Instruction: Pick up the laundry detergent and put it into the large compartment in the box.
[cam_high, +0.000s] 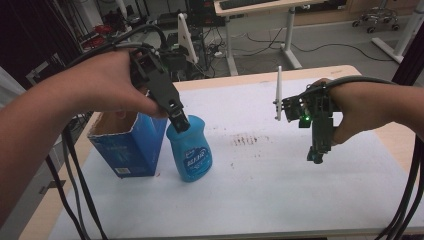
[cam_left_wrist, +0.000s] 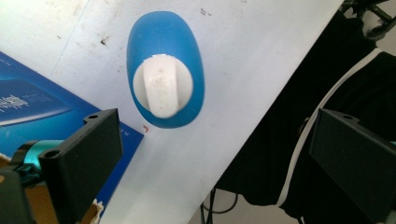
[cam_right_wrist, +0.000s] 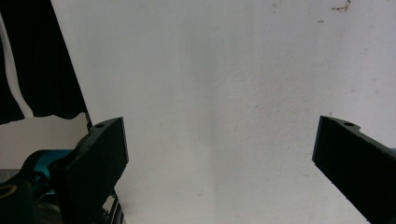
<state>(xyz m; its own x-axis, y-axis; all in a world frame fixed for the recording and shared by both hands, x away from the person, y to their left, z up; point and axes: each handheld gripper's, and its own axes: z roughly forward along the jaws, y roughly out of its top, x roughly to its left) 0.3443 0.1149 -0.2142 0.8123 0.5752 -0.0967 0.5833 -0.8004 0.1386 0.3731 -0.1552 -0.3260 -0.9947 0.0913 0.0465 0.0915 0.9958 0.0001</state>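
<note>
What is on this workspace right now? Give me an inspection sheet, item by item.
Surface: white table cover, with dark smudges near its middle and small specks.
Job's things: blue bottle with a white cap, upright; open blue carton standing beside it on its left.
Clutter: nothing seen.
Grippers: left gripper just above the bottle's cap, jaws wide apart, holding nothing; right gripper pointing down over bare cover, jaws wide apart, holding nothing.
Cables: black cables trail from the left gripper over the table's left edge; more hang at the right edge.
Surroundings: desk, chair castors and floor wiring beyond the table.
</note>
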